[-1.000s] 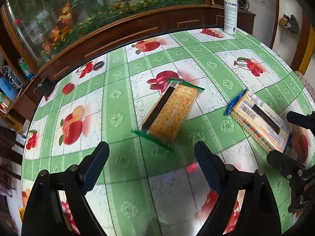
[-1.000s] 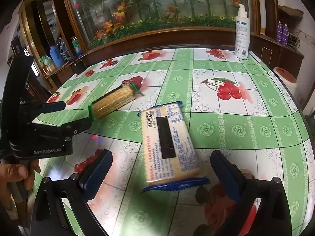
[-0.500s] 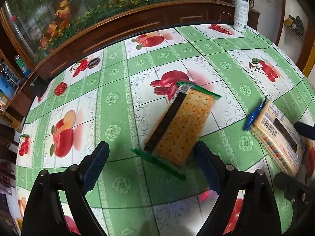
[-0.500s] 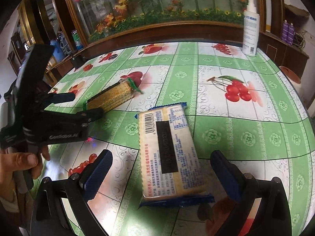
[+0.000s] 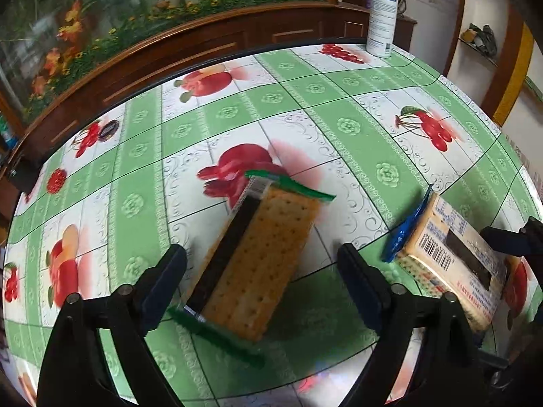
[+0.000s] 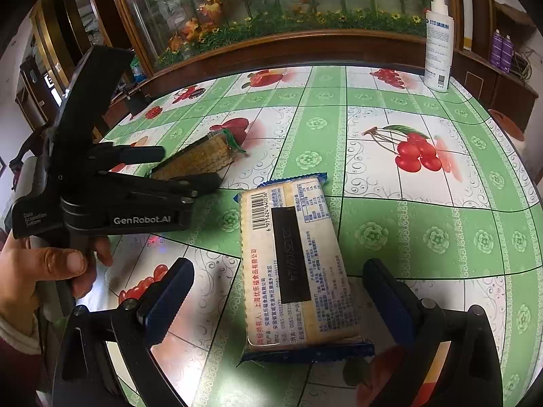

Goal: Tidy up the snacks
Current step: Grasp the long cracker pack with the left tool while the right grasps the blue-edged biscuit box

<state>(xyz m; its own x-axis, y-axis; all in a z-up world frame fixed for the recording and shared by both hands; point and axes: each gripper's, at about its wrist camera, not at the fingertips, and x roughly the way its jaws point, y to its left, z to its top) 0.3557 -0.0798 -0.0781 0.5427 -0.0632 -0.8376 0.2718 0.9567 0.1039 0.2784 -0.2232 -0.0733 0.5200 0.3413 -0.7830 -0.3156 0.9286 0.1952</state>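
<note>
A green-edged cracker pack point(image 5: 261, 257) lies on the fruit-print tablecloth, its near half between the fingers of my open left gripper point(image 5: 261, 283). It also shows in the right wrist view point(image 6: 200, 159), with the left gripper point(image 6: 190, 169) straddling it. A blue-edged cracker pack point(image 6: 292, 261) lies label up, its near half between the fingers of my open right gripper point(image 6: 278, 295). In the left wrist view this pack point(image 5: 451, 261) lies at the right, with a right gripper fingertip point(image 5: 502, 237) beside it. Neither gripper holds anything.
A white spray bottle point(image 6: 437, 54) stands at the table's far right edge, also seen in the left wrist view point(image 5: 381, 17). A wooden cabinet with a flower display point(image 6: 271, 6) runs behind the table. The round table edge point(image 5: 203, 68) curves along the back.
Both grippers have moved forward and down, so each cracker pack now lies between its gripper's open fingers. The packs have not moved.
</note>
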